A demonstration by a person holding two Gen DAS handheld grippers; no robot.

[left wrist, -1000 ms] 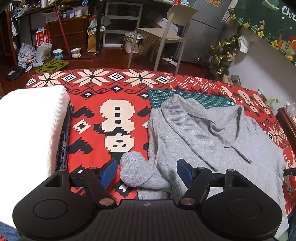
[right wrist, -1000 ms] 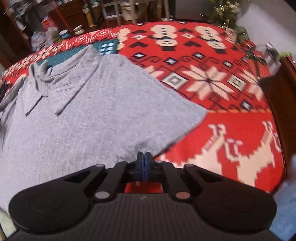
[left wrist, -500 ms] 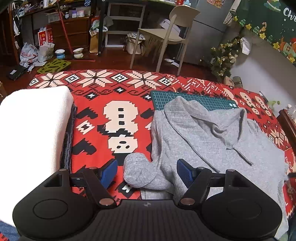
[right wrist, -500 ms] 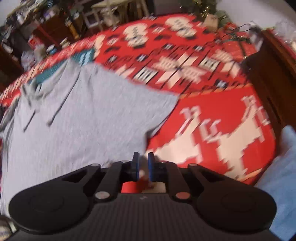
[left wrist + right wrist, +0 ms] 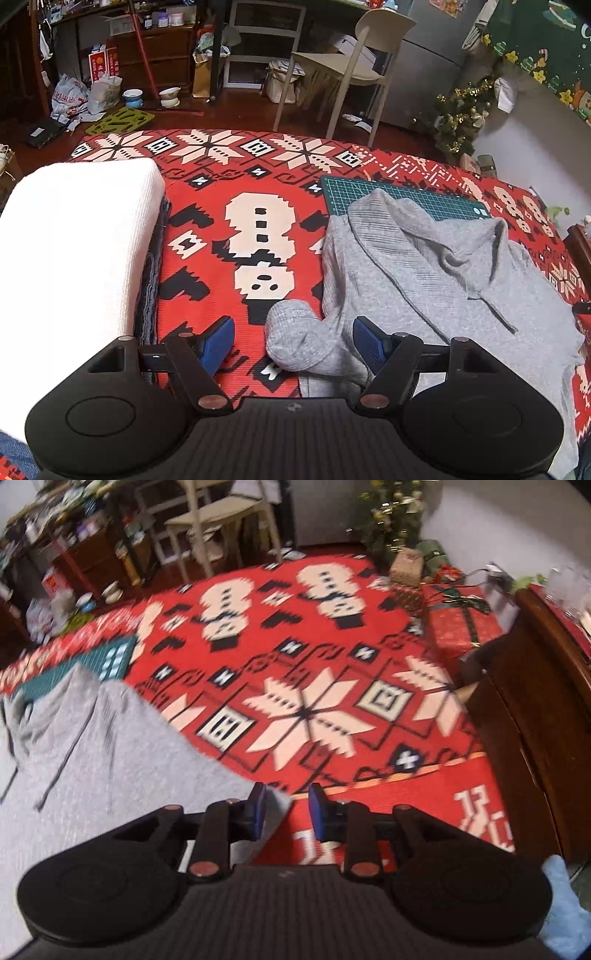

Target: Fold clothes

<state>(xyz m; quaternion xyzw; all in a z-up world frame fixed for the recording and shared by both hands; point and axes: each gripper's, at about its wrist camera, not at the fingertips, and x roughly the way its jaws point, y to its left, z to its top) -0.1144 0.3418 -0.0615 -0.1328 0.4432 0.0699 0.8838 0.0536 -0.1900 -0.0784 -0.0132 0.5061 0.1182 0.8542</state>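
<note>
A grey knit sweater (image 5: 424, 280) with a wide collar lies flat on the red patterned blanket (image 5: 221, 192), its top over a green cutting mat (image 5: 406, 199). My left gripper (image 5: 293, 341) stands open, low over the blanket. The sweater's rolled sleeve cuff (image 5: 295, 332) lies between its blue pads, and neither pad presses it. In the right wrist view the sweater (image 5: 110, 760) fills the left side. My right gripper (image 5: 288, 810) is opening at the sweater's right hem corner (image 5: 277, 805). The corner's tip lies loose in the gap between the pads.
A folded white cloth (image 5: 74, 251) sits on darker folded clothes at the blanket's left. A dark wooden cabinet (image 5: 535, 720) and a wrapped gift box (image 5: 461, 624) stand at the right. A chair (image 5: 354, 59) and floor clutter lie beyond the far edge.
The right gripper's pads were shut and now stand apart. It has moved right, so the sweater has slid toward the left of its view. The left gripper has kept still.
</note>
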